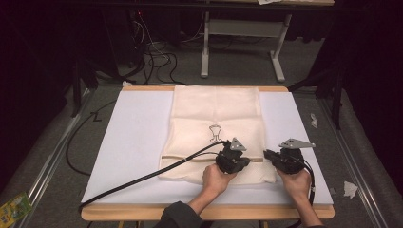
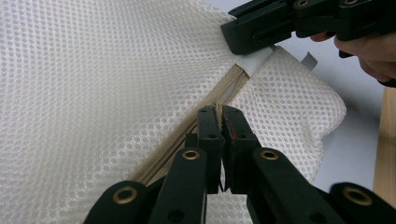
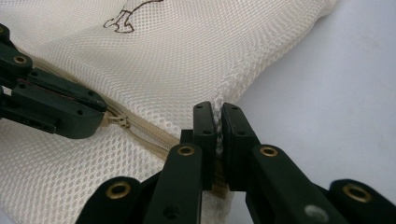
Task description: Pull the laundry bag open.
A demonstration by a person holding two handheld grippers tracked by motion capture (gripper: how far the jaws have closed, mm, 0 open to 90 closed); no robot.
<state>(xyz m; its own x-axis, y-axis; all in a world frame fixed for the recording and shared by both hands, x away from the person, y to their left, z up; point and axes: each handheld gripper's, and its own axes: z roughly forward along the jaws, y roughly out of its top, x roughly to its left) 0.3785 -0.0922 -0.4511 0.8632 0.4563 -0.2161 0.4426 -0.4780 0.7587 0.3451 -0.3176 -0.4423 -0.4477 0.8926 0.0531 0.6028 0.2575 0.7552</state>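
Both tongs clamped: left gripper [image 2: 220,122] on zipper pull [image 3: 120,122], right gripper [image 3: 218,122] pinning mesh bag [image 1: 216,121] end — next, probably slide away from right.

A lab or recording studio, dimly lit. A wooden table [image 1: 142,213] topped with a white board [image 1: 133,142] stands on grey carpet [image 1: 57,180]. Black curtains [image 1: 28,57] hang at both sides. Loose cables [image 1: 157,59] lie on the floor behind, near the legs of a grey desk [image 1: 247,28]. Metal rails [image 1: 52,156] flank the table.
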